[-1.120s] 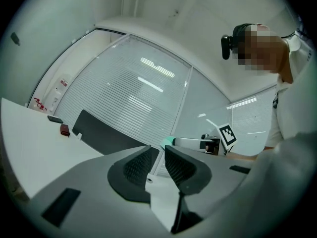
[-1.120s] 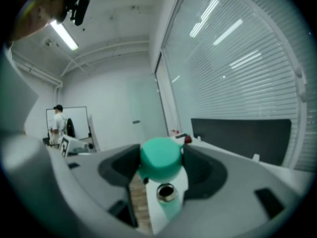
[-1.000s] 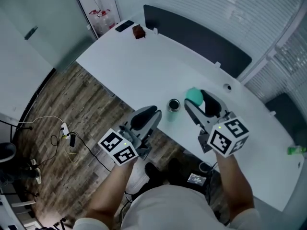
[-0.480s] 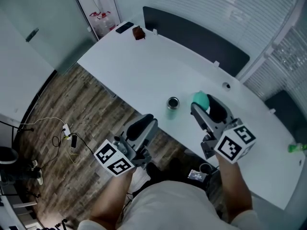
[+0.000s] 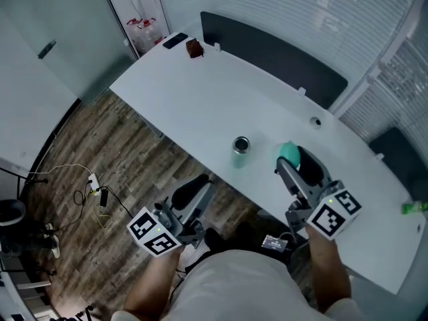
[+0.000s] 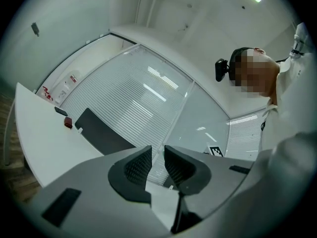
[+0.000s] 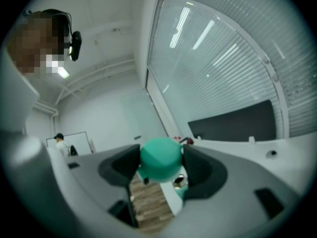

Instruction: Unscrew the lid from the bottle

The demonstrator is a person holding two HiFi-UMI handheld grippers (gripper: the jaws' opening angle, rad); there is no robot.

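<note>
The open bottle, pale green with a metal rim, stands upright near the front edge of the white table. Its round green lid is off it, and my right gripper is shut on the lid to the bottle's right, above the table. In the right gripper view the lid fills the space between the pads, and the bottle's mouth shows small below it. My left gripper hangs over the wooden floor, off the table's front edge. Its jaws stand a narrow gap apart with nothing between them.
A dark phone and a small brown object lie at the table's far left end. A black panel runs along the far edge. A cable grommet sits behind the bottle. Cables lie on the floor at left.
Both grippers have drawn back toward the person. The right one carried the green lid rightward, farther from the bottle. The left one dropped lower, away from the table edge.
</note>
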